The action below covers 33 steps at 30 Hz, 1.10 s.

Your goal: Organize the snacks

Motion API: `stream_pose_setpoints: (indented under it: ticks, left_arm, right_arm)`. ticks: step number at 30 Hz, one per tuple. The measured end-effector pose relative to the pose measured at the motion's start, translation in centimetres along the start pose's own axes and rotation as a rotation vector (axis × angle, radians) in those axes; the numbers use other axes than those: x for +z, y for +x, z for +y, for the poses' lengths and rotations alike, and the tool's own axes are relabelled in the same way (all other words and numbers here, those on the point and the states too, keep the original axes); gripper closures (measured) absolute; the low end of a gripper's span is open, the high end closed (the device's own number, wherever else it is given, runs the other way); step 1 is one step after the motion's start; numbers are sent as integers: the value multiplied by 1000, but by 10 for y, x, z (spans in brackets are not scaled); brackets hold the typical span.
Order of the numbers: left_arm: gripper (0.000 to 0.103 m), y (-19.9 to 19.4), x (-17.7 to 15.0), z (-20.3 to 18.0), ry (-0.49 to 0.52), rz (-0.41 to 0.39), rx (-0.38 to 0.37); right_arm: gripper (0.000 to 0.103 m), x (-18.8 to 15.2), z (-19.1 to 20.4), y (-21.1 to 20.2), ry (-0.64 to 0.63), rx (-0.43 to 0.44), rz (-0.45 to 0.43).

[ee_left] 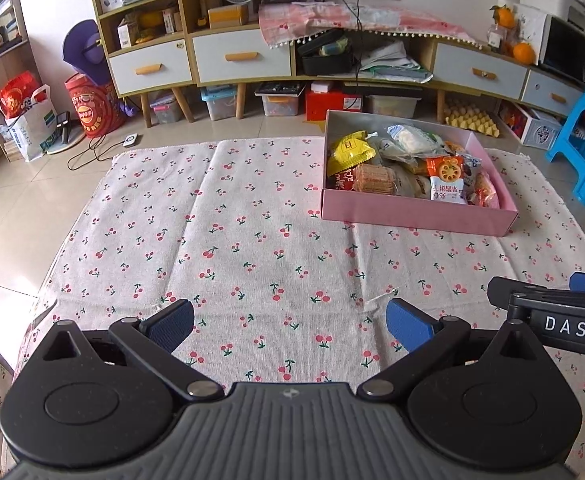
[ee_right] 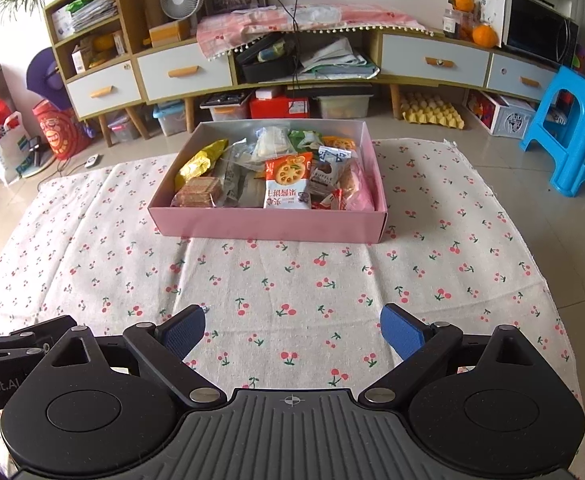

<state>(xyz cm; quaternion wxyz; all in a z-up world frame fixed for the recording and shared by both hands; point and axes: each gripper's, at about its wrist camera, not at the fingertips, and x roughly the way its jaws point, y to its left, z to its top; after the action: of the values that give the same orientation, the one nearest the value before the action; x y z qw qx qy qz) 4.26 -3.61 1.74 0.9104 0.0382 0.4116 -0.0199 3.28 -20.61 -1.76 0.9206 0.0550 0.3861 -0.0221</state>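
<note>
A: Nearest in, left gripper: jaws spread wide, nothing between, over bare cherry-print cloth. Right gripper: same, spread and holding nothing. Side by side near the cloth's near edge.

B: And the snacks?

A: All seen inside the pink box, toward the cloth's far edge. Packets heaped loosely: yellow packet at the left wall, cracker stack in the near-left corner, lotus-print biscuit bag middle, leaning up. None lying loose on the cloth.

B: Which side closer?

A: Straight ahead of the right jaws, box's long side across the view. From the left jaws, ahead and off to the right, near-left corner closest. Likely nearer the right.

B: Stage?

A: Fits either packets gathered in already, or a jumbled box awaiting sorting. Cannot settle from this.
</note>
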Motion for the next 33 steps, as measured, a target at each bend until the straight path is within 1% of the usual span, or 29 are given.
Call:
stream_pose_setpoints:
  ticks: [33]
  left_arm:
    - [0,2,-2,-1,-1,33,-19]
  right_arm:
    - [7,-1,1,1,1,6,9]
